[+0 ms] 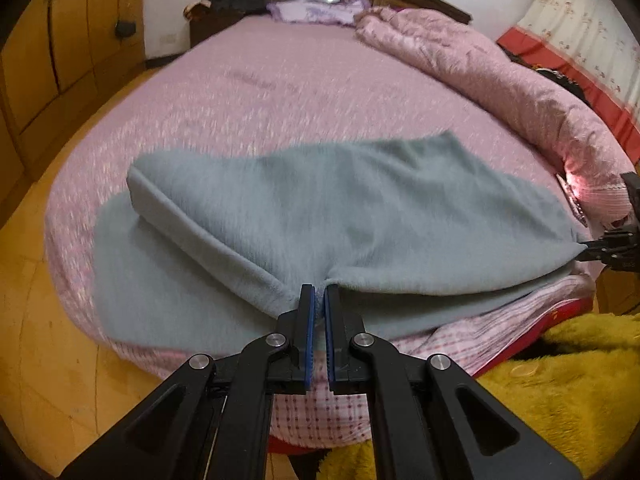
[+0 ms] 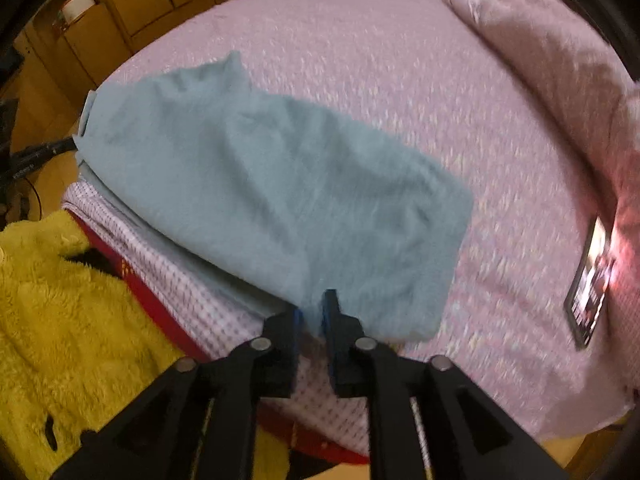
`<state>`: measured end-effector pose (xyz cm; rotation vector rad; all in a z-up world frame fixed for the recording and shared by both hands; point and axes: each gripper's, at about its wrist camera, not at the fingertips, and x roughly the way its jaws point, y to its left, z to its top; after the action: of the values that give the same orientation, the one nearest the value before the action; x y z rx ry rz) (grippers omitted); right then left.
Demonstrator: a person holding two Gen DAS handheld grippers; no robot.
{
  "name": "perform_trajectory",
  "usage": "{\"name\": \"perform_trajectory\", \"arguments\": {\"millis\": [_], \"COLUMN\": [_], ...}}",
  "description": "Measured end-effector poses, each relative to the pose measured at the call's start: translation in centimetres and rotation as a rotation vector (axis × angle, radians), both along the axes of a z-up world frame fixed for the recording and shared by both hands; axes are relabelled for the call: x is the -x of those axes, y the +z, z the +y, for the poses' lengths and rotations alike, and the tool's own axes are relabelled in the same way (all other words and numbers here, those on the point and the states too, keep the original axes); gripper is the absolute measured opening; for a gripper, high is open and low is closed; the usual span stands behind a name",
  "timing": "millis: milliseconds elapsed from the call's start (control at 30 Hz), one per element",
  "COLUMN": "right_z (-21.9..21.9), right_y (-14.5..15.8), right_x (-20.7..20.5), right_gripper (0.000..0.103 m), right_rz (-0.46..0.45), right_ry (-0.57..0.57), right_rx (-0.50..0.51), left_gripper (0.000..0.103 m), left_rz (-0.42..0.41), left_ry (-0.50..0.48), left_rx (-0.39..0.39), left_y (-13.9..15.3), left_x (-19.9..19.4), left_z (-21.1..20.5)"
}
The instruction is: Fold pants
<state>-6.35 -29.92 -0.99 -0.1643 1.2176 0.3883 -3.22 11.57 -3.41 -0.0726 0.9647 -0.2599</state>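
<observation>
Fingers of the left gripper pinched the grey pants' near edge at lower centre; the right gripper stood slightly parted around the fabric, on the pink bed.

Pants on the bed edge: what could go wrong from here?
1. The left hand-held gripper is clamped on the pants near the bed edge; pulling back could drag the fold off.
2. The right hand-held gripper looks only partly closed on the fabric, so that corner may slip and skew the fold.
3. A phone lies close by.
</observation>
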Motion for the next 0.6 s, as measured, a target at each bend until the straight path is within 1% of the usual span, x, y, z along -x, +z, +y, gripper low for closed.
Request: {"name": "perform_trajectory", "arguments": {"millis": [33,100,167,200,267,333,367,467,533,567,600], "right_z": [-0.5,-2.0,-3.4,-4.1,-5.9,-7.7,-8.6,-10.4,-10.7,-10.6,-10.4], "right_y": [0.0,0.2,1.2,1.6,2.0,2.0,1.7,-0.1,-1.3,-1.8,-2.1], "right_x": [0.1,0.4,0.8,1.0,1.4,1.0,0.7,-0.4,-1.0,-1.4,-1.5], "right_gripper": [0.026,0.027,0.028,0.03,0.034,0.035,0.035,0.035,0.035,0.03,0.021], "right_rz": [0.009,0.013,0.007,0.001,-0.016,-0.019,-0.006,0.055,0.089,0.106,0.104], "right_ry": [-0.022,-0.073,-0.117,-0.139,-0.211,-0.298,-0.353,-0.462,-0.492,-0.497,-0.497], "right_rx": [-0.011,-0.047,-0.094,-0.106,-0.142,-0.211,-0.258,-0.341,-0.371,-0.387,-0.387], "left_gripper": [0.0,0.0,0.0,0.0,0.0,0.0,0.0,0.0,0.0,0.0,0.0], "left_rz": [0.018,0.03,0.035,0.035,0.036,0.042,0.045,0.043,0.042,0.042,0.043], "left_ry": [0.006,0.003,-0.003,-0.005,-0.007,-0.004,-0.002,-0.001,0.0,0.001,0.001], "left_rx": [0.009,0.01,0.007,0.006,0.005,0.005,0.004,0.0,0.003,0.005,0.007], "left_y": [-0.5,-0.9,-1.0,-1.0,-1.0,-1.2,-1.2,-1.1,-0.8,-0.7,-0.6], "left_x": [-0.1,-0.1,0.1,0.1,0.2,0.3,0.4,0.6,0.8,0.9,1.0], "left_z": [0.2,0.3,0.4,0.3,0.4,0.4,0.3,0.3,0.4,0.5,0.6]}}
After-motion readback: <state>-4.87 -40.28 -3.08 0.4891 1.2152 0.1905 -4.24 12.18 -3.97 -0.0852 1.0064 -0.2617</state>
